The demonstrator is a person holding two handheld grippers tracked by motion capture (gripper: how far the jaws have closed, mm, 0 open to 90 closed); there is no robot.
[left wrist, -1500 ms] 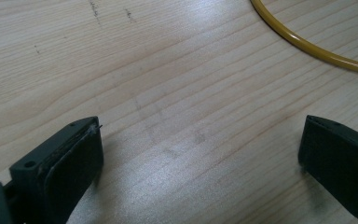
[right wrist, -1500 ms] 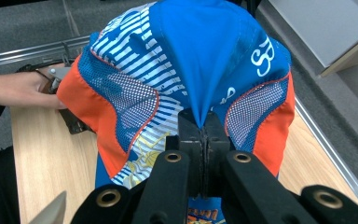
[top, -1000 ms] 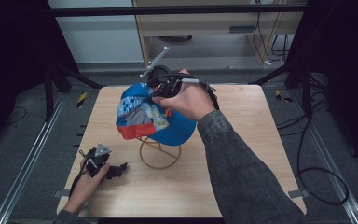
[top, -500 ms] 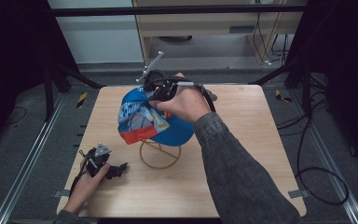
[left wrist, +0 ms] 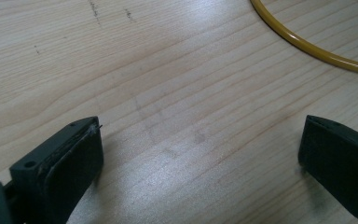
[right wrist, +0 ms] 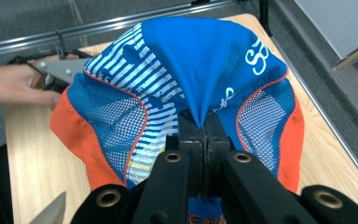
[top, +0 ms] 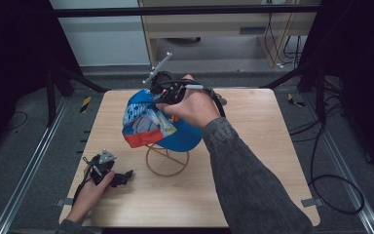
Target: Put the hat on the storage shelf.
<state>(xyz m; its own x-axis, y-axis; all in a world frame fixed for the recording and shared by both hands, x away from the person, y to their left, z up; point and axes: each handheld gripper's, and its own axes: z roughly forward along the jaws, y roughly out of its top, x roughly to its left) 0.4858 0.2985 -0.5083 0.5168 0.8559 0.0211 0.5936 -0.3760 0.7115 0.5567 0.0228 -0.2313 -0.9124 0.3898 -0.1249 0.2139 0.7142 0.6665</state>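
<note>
Your right gripper [right wrist: 204, 140] pinches a fold of the blue cap [top: 148, 122], holding it above the wire stand [top: 167, 161] at the table's [top: 253, 165] middle. Your left gripper [top: 108, 171] rests on the wood near the stand's ring, jaws spread wide, gripping nothing.

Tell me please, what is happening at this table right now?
A person works with two handheld grippers at a wooden table. The right gripper is shut on the fabric of a blue and orange cap and holds it above a yellow wire stand. The left gripper rests near the table's front left corner, jaws open, holding nothing.
</note>
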